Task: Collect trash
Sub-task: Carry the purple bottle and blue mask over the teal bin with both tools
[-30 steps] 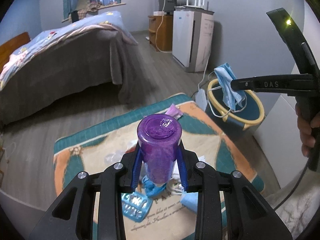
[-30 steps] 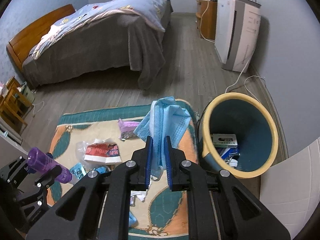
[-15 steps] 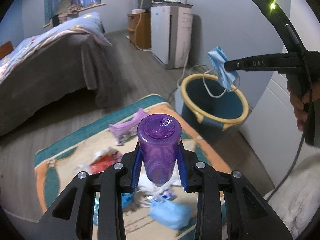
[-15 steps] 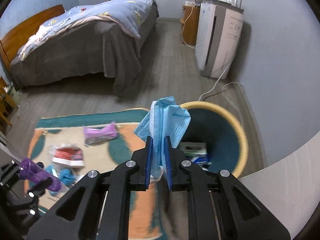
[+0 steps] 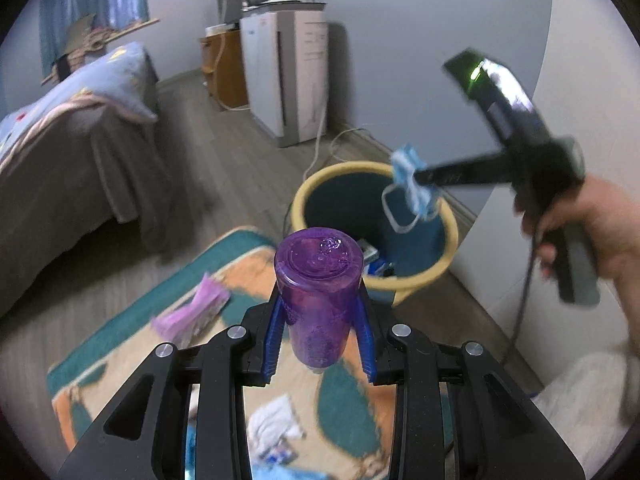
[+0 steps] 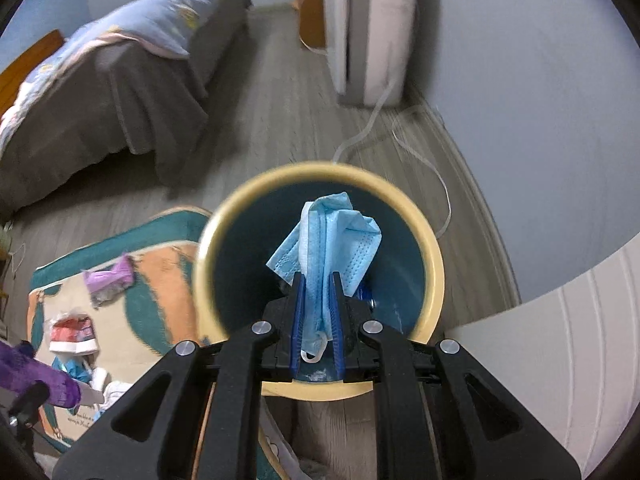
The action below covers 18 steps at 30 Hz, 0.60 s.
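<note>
My left gripper [image 5: 319,308] is shut on a purple plastic bottle [image 5: 319,280], held above the rug, short of the bin. My right gripper [image 6: 318,280] is shut on a crumpled blue face mask [image 6: 328,240] and holds it directly over the open mouth of the teal bin with a yellow rim [image 6: 434,264]. The bin [image 5: 450,236] also shows in the left wrist view, with the mask [image 5: 410,184] hanging over it and boxes lying at its bottom.
On the patterned rug [image 6: 160,280] lie a purple wrapper [image 6: 110,278], a red-and-white packet [image 6: 72,330] and white tissue [image 5: 276,424]. A bed [image 6: 100,92] stands to the left, a white appliance [image 6: 360,20] and cable behind the bin, a wall to the right.
My right gripper carried the mask rightward from over the rug to over the bin's mouth. My left gripper with the bottle moved closer to the bin.
</note>
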### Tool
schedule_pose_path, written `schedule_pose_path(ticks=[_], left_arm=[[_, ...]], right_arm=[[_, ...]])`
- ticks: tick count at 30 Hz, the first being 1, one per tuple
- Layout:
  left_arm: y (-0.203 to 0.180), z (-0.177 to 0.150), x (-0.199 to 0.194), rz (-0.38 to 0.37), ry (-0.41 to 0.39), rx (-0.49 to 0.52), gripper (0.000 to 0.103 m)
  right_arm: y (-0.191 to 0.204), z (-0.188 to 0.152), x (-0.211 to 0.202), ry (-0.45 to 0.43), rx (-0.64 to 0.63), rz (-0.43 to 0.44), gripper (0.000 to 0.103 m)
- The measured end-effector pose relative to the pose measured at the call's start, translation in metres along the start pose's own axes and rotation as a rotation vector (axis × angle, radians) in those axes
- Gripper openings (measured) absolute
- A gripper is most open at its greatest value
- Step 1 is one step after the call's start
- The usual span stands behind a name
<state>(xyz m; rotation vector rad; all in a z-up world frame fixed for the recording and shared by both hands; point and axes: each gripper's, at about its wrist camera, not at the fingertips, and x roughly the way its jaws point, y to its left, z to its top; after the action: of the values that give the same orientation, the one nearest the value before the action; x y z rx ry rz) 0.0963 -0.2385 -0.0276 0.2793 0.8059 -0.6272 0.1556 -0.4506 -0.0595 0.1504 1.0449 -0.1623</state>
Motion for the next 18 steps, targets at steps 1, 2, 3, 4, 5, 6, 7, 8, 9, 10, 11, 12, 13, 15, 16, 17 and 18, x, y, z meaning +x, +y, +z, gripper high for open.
schedule_pose_path(ticks=[1, 2, 3, 4, 5, 6, 7, 8, 9, 10, 11, 12, 13, 15, 16, 17, 18], left_arm=[[-0.003, 0.007, 0.005, -0.02, -0.006, 0.0, 0.033], [-0.004, 0.014, 0.011, -0.049, -0.013, -0.014, 0.033], [-0.005, 0.018, 0.015, -0.07, -0.018, -0.026, 0.033], [-0.005, 0.025, 0.023, -0.094, -0.024, -0.044, 0.033], [-0.006, 0.028, 0.027, -0.1, -0.027, -0.05, 0.033], [-0.007, 0.032, 0.032, -0.106, -0.03, -0.055, 0.033], [-0.008, 0.039, 0.041, -0.115, -0.033, -0.06, 0.033], [-0.008, 0.042, 0.046, -0.117, -0.034, -0.06, 0.033], [-0.009, 0.044, 0.051, -0.118, -0.035, -0.06, 0.033], [-0.011, 0.049, 0.06, -0.116, -0.031, -0.056, 0.033], [-0.013, 0.052, 0.068, -0.109, -0.027, -0.049, 0.033], [-0.015, 0.054, 0.073, -0.104, -0.024, -0.044, 0.033], [-0.017, 0.057, 0.08, -0.101, -0.023, -0.036, 0.033], [-0.02, 0.059, 0.09, -0.092, -0.024, -0.029, 0.033], [-0.021, 0.061, 0.097, -0.091, -0.02, -0.027, 0.033], [-0.021, 0.061, 0.103, -0.086, -0.013, -0.025, 0.034], [-0.021, 0.061, 0.108, -0.082, -0.004, -0.022, 0.033]], right_arm=[[-0.007, -0.001, 0.009, 0.023, 0.034, -0.005, 0.012], [-0.011, -0.001, 0.014, 0.035, 0.057, -0.006, 0.012], [-0.015, -0.002, 0.017, 0.044, 0.074, -0.007, 0.012], [-0.019, -0.002, 0.021, 0.051, 0.092, -0.012, 0.012], [-0.022, -0.002, 0.024, 0.057, 0.107, -0.018, 0.012], [-0.025, -0.002, 0.025, 0.06, 0.121, -0.025, 0.012], [-0.029, -0.003, 0.027, 0.064, 0.145, -0.027, 0.012], [-0.031, -0.002, 0.029, 0.067, 0.156, -0.025, 0.012], [-0.032, -0.002, 0.031, 0.07, 0.167, -0.023, 0.012], [-0.034, -0.002, 0.033, 0.074, 0.174, -0.016, 0.012], [-0.035, -0.001, 0.034, 0.077, 0.177, -0.012, 0.012], [-0.036, -0.001, 0.035, 0.079, 0.178, -0.011, 0.012], [-0.036, -0.001, 0.037, 0.082, 0.178, -0.01, 0.012], [-0.039, -0.001, 0.04, 0.094, 0.19, -0.003, 0.012], [-0.039, -0.001, 0.042, 0.101, 0.194, 0.0, 0.012], [-0.04, -0.001, 0.044, 0.109, 0.198, 0.005, 0.012], [-0.039, -0.002, 0.046, 0.114, 0.198, 0.007, 0.012]])
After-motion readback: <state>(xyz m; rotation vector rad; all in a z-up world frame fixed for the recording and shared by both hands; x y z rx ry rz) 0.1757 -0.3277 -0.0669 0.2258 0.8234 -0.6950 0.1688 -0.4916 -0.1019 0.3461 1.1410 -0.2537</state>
